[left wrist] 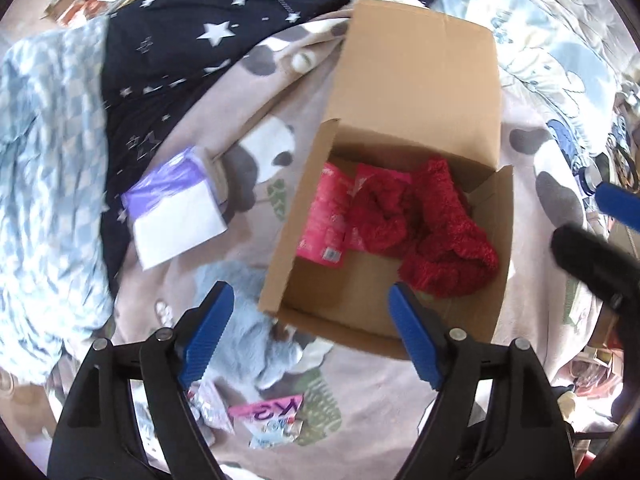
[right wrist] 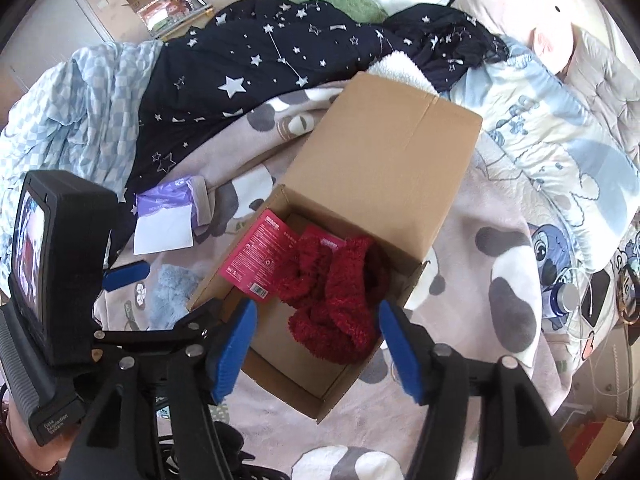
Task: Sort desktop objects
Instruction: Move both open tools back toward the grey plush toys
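Blue-padded jaws of the left hand-held gripper (left wrist: 312, 334) stood spread wide above the near edge of an open cardboard box (left wrist: 416, 80), with nothing between them. Its left finger (left wrist: 208, 332) hung over a pale blue fluffy item (left wrist: 248, 344) lying on the bed just left of the box, and its right finger hung over the box's near wall.

From the other camera, the right hand-held gripper (right wrist: 318, 350) was likewise spread and empty, both pads clear of the contents, poised over the near part of the cardboard box (right wrist: 384, 152). The left unit's black body with its small screen showed at the left of that view.

Inside the box lay a heap of red fuzzy fabric (left wrist: 440, 232), toward the right and far side of the floor, resting partly on two pink packets (left wrist: 326, 216) that leaned against the left wall. The near part of the box floor was bare cardboard. The far flap stood open, tilted back.

The box sat on a panda-print blanket (left wrist: 248, 248) covering the bed. Left of the box, a purple-and-white packet (left wrist: 176, 204) lay at the edge of a dark star-print quilt (left wrist: 192, 32). Nearer, by the left gripper, a pink wrapper with lettering (left wrist: 272, 404) lay beside a few small wrappers. A clear bottle with a blue cap (right wrist: 560, 298) lay at the far right.
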